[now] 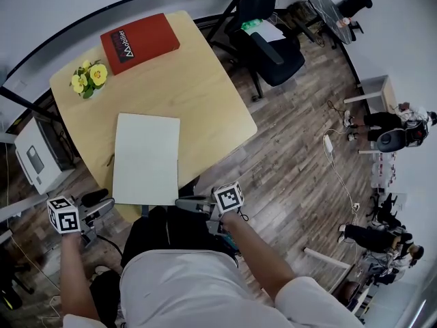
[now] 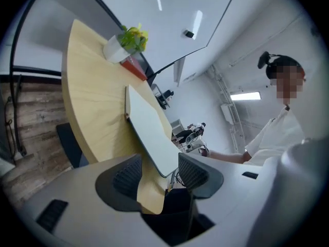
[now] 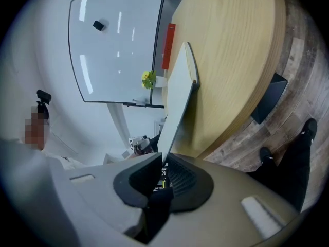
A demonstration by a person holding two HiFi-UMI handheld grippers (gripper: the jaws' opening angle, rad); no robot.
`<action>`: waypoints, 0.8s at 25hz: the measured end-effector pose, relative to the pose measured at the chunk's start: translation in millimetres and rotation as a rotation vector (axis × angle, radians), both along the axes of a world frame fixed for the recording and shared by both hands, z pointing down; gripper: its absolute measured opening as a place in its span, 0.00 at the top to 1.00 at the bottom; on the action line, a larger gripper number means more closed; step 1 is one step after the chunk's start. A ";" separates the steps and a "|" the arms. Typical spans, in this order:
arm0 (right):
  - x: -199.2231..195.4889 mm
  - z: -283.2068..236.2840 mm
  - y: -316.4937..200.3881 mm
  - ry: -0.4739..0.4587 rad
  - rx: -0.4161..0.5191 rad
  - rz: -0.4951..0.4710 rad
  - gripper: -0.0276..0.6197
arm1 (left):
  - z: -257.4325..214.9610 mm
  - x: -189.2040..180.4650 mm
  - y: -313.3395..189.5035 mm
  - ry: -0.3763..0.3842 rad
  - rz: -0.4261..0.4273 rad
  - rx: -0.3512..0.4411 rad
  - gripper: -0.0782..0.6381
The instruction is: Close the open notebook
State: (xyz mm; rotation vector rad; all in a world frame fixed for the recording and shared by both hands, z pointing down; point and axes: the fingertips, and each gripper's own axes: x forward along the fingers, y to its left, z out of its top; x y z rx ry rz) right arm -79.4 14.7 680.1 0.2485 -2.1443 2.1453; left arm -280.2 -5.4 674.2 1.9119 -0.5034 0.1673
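A white notebook (image 1: 147, 157) lies on the round wooden table (image 1: 198, 87), its near edge at the table's front rim. My right gripper (image 1: 180, 201) is shut on that near edge at the right corner; in the right gripper view the white slab (image 3: 177, 96) runs from my right gripper (image 3: 162, 175) up to the tabletop, its near end raised off the wood. My left gripper (image 1: 104, 204) is at the near left corner, open. In the left gripper view the notebook's corner (image 2: 149, 127) sits between the spread jaws of my left gripper (image 2: 160, 173), with neither pad pressing on it.
A red book (image 1: 140, 43) and a small pot of yellow flowers (image 1: 89, 77) stand at the table's far side. A black office chair (image 1: 270, 39) is beyond the table on the right. A white box (image 1: 37, 159) stands on the floor at the left.
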 end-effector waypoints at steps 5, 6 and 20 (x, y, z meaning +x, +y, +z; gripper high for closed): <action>-0.4 -20.1 -8.9 -0.027 -0.024 0.007 0.90 | -35.9 -10.3 -4.0 -0.206 0.117 0.457 0.58; -1.6 -25.7 -11.3 -0.043 -0.028 0.011 0.90 | -38.2 -10.0 -2.5 -0.282 0.172 0.547 0.58; 3.8 -43.1 -30.5 -0.094 -0.104 0.052 0.90 | -30.4 35.3 -2.3 -0.708 0.533 1.056 0.69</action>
